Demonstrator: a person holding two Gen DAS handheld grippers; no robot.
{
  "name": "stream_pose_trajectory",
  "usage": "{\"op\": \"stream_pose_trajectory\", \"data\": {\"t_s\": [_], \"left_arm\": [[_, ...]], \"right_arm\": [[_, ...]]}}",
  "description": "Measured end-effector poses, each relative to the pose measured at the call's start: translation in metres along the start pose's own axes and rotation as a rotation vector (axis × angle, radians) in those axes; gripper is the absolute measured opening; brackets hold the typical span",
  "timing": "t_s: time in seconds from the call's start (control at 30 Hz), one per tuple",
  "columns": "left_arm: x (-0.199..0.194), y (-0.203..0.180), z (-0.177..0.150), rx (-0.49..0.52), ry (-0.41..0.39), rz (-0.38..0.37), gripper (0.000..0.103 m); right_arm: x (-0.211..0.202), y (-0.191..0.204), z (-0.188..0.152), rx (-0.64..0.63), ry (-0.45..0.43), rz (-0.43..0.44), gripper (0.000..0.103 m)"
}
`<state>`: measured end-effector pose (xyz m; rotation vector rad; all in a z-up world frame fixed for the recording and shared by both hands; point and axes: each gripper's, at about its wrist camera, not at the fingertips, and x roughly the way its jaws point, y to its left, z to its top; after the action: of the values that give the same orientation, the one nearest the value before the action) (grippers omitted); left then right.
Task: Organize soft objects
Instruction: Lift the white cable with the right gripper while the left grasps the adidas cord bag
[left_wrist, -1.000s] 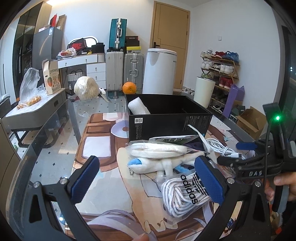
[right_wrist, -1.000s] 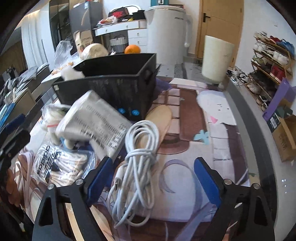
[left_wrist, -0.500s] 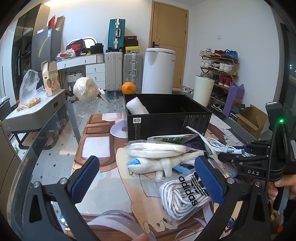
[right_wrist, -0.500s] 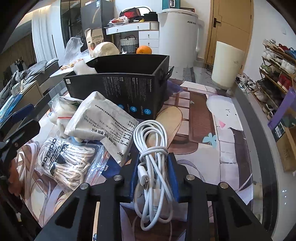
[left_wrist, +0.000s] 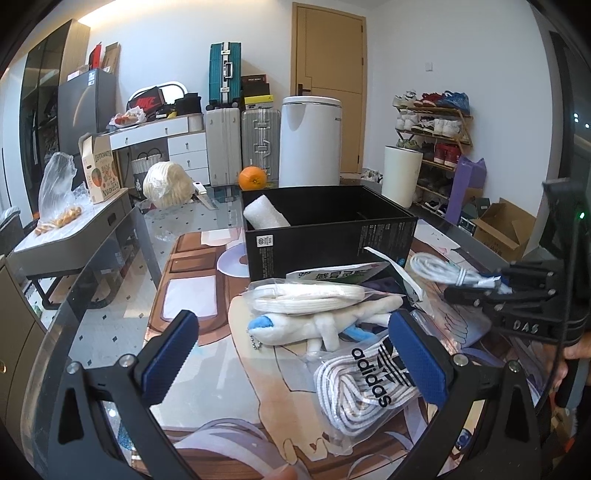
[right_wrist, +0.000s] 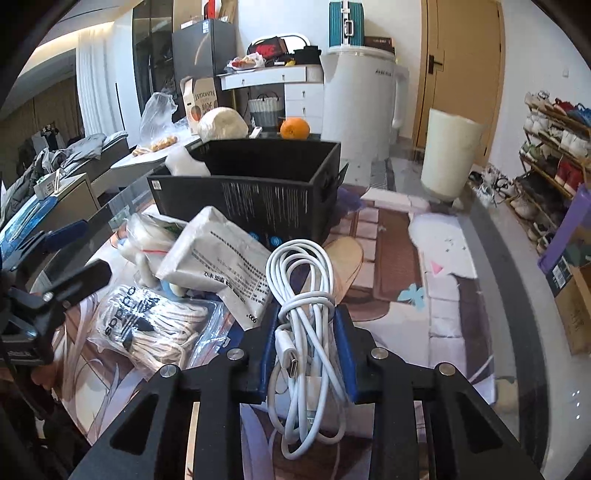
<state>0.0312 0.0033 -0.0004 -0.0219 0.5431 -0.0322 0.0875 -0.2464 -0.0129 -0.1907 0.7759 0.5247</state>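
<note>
Now right hand-held gripper clamped on white cable bundle, long axis pointing toward black box.

Left of the black box the worktop is bare. In front of the box, a pile of bags blocks the way.

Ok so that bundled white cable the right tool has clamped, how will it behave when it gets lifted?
The white cable is probably light and floppy: the loops beyond the right tool look loose and would likely sag. Its own wrap around the middle should keep the bundle together. A free connector end may dangle and could snag the paper packet.
</note>
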Motion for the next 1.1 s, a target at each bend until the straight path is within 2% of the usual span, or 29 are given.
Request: {"op": "stream_pose_trajectory", "data": {"t_s": [0.23,0.43,0.63,0.8,1.0,1.1], "left_arm": [[-0.002,-0.01,-0.002,0.062,0.01,-0.047,0.103],[-0.005,-0.029,-0.006,0.176,0.03,-0.137,0.103],[-0.009,-0.042,-0.008,0.256,0.034,-0.129,0.103],[0.001,-0.046,-0.005,0.267,0.108,-0.185,0.103],[0.008,-0.058,-0.007,0.334,0.141,-0.212,0.102],[0.011,-0.065,-0.009,0.378,0.155,-0.207,0.095]], "right_arm": [[-0.025,-0.002,0.006,0.001,-0.058,0.004,0.029],[-0.043,0.001,0.011,-0.001,-0.097,0.023,0.029],[-0.05,0.008,0.012,-0.014,-0.113,0.04,0.029],[-0.051,0.007,0.012,-0.006,-0.115,0.052,0.029],[-0.054,0.005,0.011,-0.004,-0.118,0.066,0.029],[-0.056,0.003,0.011,-0.001,-0.122,0.067,0.029]]}}
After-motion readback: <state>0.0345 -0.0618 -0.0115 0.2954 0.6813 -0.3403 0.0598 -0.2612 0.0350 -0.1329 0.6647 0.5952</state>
